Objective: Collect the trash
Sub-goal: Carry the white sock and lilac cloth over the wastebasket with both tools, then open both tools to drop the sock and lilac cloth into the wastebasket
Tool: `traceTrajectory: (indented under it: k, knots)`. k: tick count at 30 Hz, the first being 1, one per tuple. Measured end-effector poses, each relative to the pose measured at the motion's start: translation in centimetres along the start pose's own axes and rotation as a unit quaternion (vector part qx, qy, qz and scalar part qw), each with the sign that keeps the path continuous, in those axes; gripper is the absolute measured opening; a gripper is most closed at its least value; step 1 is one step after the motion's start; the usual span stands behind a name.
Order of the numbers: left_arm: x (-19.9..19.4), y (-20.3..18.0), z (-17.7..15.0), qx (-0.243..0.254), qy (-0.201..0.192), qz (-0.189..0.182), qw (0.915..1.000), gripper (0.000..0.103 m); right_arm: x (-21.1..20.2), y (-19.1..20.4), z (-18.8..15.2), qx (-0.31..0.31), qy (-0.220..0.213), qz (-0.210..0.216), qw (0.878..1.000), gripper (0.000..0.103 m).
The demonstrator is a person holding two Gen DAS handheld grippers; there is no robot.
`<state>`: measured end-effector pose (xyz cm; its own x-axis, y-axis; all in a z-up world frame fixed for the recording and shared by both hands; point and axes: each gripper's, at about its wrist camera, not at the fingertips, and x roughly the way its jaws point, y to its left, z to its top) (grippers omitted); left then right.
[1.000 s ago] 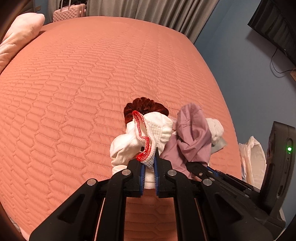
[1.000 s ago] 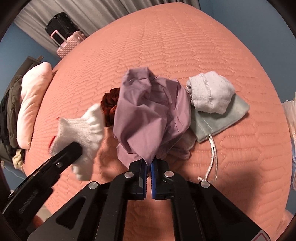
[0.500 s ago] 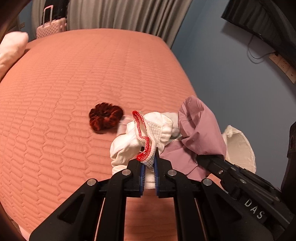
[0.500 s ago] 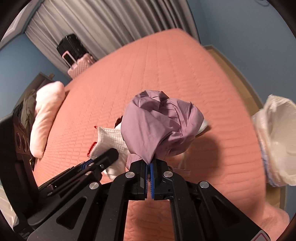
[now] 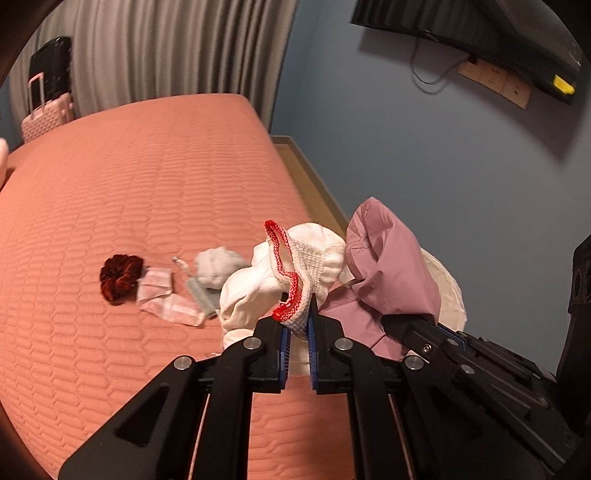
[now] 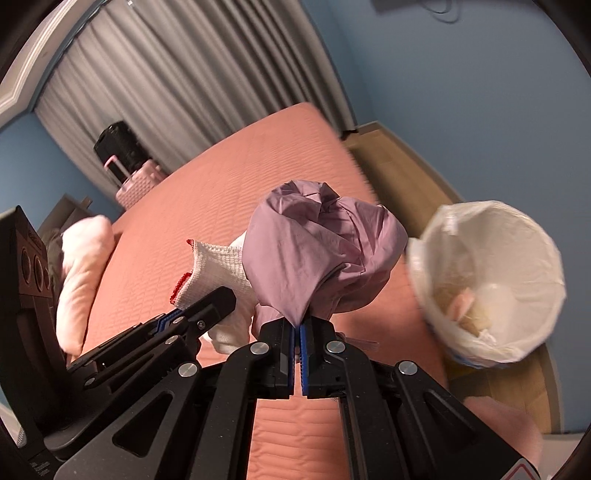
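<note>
My left gripper [image 5: 297, 325] is shut on a white knitted sock with a red cuff [image 5: 295, 273], held up above the bed. Close beside it on the right, my right gripper [image 6: 297, 326] is shut on a crumpled mauve cloth [image 6: 317, 251]; that cloth [image 5: 388, 266] also shows in the left wrist view. The sock [image 6: 218, 269] hangs left of the cloth in the right wrist view. A waste bin lined with a white bag [image 6: 487, 280] stands on the floor by the bed's right edge, with some trash inside. On the bed lie a dark red scrunchie [image 5: 120, 277], pink-white wrappers [image 5: 162, 295] and a grey-white bundle [image 5: 218, 266].
The salmon quilted bed [image 5: 129, 184] fills the left. A pink pillow [image 6: 85, 273] lies at its far left. A pink suitcase [image 5: 44, 110] stands by grey curtains [image 5: 166, 51]. A blue wall [image 5: 424, 147] carries a screen [image 5: 480, 26]. Wooden floor [image 6: 399, 173] runs along the bed.
Both grippers have lifted and swung right with the sock and mauve cloth, away from the scrunchie and bundle. The lined bin has come into view at the right.
</note>
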<state>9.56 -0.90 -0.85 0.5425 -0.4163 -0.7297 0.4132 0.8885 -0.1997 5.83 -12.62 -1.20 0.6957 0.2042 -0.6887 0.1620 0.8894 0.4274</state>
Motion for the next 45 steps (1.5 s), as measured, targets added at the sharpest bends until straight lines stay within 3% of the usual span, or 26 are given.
traceTrajectory:
  k: [15, 26, 27, 29, 31, 41, 45]
  knots:
    - [3.6, -10.7, 0.2, 0.099, 0.027, -0.055, 0.9932, 0.008, -4.9, -11.6, 0.3, 0.088, -0.049, -0.055, 0.993, 0.002]
    - [7.1, -14.2, 1.4, 0.102, 0.059, -0.107, 0.9873, 0.011, -5.1, -16.5, 0.6, 0.120, -0.055, -0.087, 0.987, 0.002]
    - [7.4, -14.3, 1.6, 0.097, 0.062, -0.110, 0.9872, 0.014, -5.0, -16.8, 0.7, 0.121, -0.056, -0.089, 0.987, 0.002]
    - [7.7, -14.4, 1.9, 0.089, 0.060, -0.104, 0.9888, 0.045, -4.9, -17.2, 0.8, 0.123, -0.055, -0.092, 0.986, 0.002]
    - [7.4, -14.2, 2.2, 0.078, 0.047, -0.099, 0.9909, 0.059, -4.7, -17.6, 1.0, 0.127, -0.055, -0.094, 0.986, 0.002]
    - [7.6, -13.2, 1.9, 0.082, 0.038, -0.071, 0.9933, 0.059, -3.0, -17.2, 1.3, 0.126, -0.054, -0.098, 0.986, 0.003]
    - [7.7, -12.4, 2.2, 0.078, 0.036, -0.057, 0.9947, 0.059, -2.4, -16.8, 1.5, 0.119, -0.056, -0.097, 0.987, 0.011]
